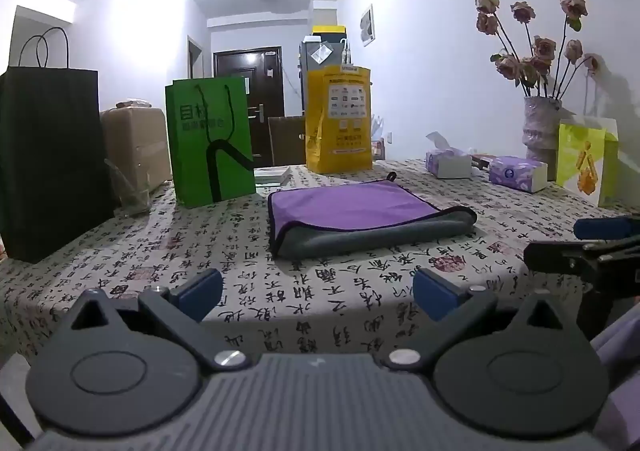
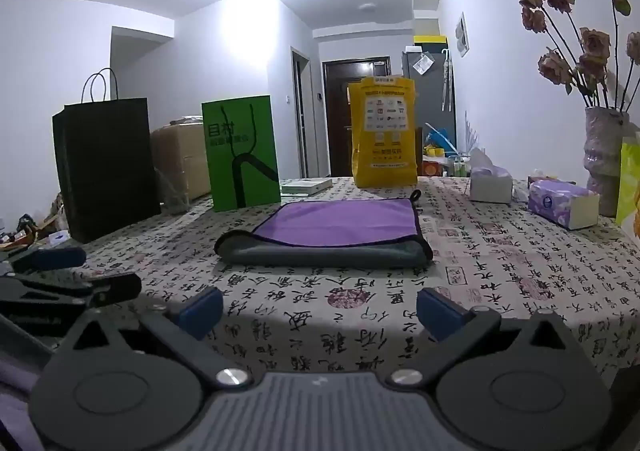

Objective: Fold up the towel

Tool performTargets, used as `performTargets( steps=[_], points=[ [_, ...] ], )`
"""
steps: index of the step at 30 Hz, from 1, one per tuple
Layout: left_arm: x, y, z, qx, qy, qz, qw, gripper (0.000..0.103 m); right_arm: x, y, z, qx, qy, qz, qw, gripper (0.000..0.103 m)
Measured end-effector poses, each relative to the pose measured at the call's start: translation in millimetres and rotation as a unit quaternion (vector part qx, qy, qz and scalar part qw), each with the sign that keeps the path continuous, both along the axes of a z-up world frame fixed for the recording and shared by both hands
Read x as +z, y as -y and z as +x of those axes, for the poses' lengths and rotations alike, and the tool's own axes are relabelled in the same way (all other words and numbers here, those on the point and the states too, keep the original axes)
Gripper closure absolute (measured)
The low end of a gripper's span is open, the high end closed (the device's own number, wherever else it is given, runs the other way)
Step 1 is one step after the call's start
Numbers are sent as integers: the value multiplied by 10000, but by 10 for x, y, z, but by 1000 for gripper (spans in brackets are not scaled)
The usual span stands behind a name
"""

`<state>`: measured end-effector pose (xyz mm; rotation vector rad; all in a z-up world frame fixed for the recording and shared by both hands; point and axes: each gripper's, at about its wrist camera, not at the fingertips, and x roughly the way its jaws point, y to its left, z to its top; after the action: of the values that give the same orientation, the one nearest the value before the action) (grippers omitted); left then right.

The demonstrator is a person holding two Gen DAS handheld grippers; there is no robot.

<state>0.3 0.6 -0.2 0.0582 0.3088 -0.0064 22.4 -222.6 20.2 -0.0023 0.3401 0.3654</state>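
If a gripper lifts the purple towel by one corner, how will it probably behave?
The towel would probably droop and unfold, since it is soft cloth lying folded in layers. It looks light and thick, so open jaws should pinch it easily. It may drag the tablecloth slightly.

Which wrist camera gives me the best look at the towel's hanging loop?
The right wrist view: the hanging loop stands clear at the far right corner of the purple towel, seen almost square-on. The left wrist view shows the loop too, but smaller and at a slant.

Left tool and right tool, jaws wide apart, empty.
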Motion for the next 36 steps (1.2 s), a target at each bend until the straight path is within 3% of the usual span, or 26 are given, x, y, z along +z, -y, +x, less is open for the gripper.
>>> performTargets(
  steps=[5, 21, 30, 36],
  points=[
    [-12, -38, 27, -21, -32, -57, 10000, 0, 13, 2, 71, 35, -259, 4, 9997, 0],
    [17, -29, -17, -43, 19, -10, 10000, 0, 25, 3, 22, -7, -125, 24, 9999, 0],
    [235, -301, 78, -38, 49, 46, 10000, 0, 157, 130, 101, -127, 11, -109, 9999, 0],
    [339, -349, 92, -103, -82, -143, 9998, 0, 251, 172, 92, 43, -67, -140, 9999, 0]
  ],
)
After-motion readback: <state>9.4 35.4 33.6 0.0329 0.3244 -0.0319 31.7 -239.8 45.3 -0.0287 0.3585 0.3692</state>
